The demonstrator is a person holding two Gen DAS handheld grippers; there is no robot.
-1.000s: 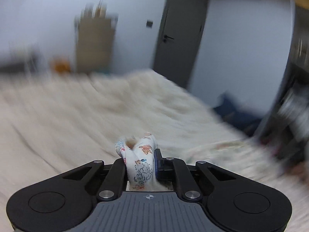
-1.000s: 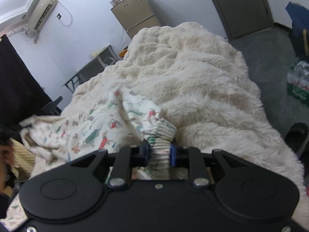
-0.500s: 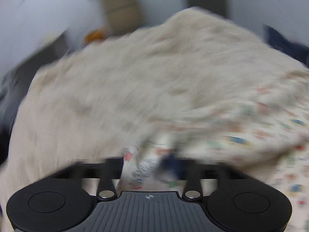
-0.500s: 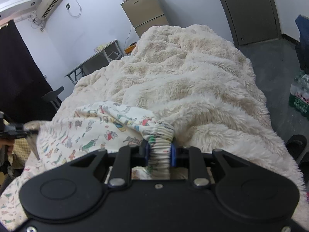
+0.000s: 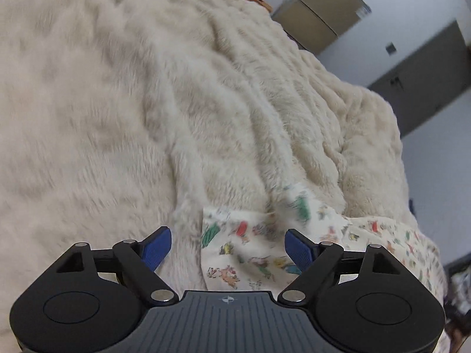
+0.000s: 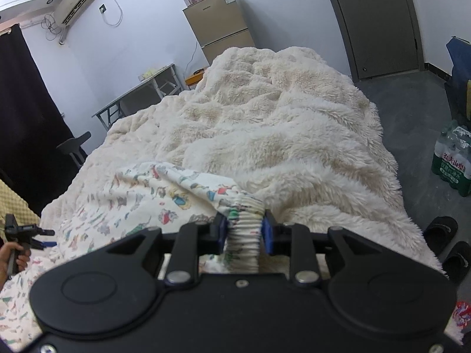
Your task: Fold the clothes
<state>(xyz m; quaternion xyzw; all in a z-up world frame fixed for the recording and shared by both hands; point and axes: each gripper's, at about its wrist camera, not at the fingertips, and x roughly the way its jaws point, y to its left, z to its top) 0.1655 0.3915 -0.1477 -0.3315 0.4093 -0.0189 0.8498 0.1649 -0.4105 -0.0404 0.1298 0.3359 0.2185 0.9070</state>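
Left gripper (image 5: pixel 228 248): the jaws were seen spread wide apart, with nothing clamped; a corner of the printed garment (image 5: pixel 253 253) was found lying loose between the blue pads (image 5: pixel 156 248), touched by neither as far as could be told.
Right gripper (image 6: pixel 243 231): the jaws were opening, yet the ribbed waistband (image 6: pixel 245 223) was seen between the two blue pads, pressed on both sides.
Printed garment: it was spread flat on the fluffy blanket (image 6: pixel 279 135), reaching from the right gripper's pads out to that gripper's left and back beneath it; a raised fold was seen just ahead and left of the pads. In the left wrist view it was seen directly ahead of the jaws and off to their right.
Fluffy blanket: cream, deeply rumpled, it was seen ahead of both grippers, covering the whole bed.
Hand (image 6: pixel 14 257): it was seen far to the right gripper's left, wrapped around the handle of the other gripper at the garment's edge.
Fridge (image 6: pixel 219 32): it was seen far ahead of the right gripper, against the wall, with small items on top.
Door (image 6: pixel 374 20): grey, closed, ahead and right of the right gripper.
Water bottles (image 6: pixel 452 161): a wrapped pack was seen on the floor, right of the right gripper.
Slippers (image 6: pixel 441 229): dark, on the floor, close at the right gripper's right.
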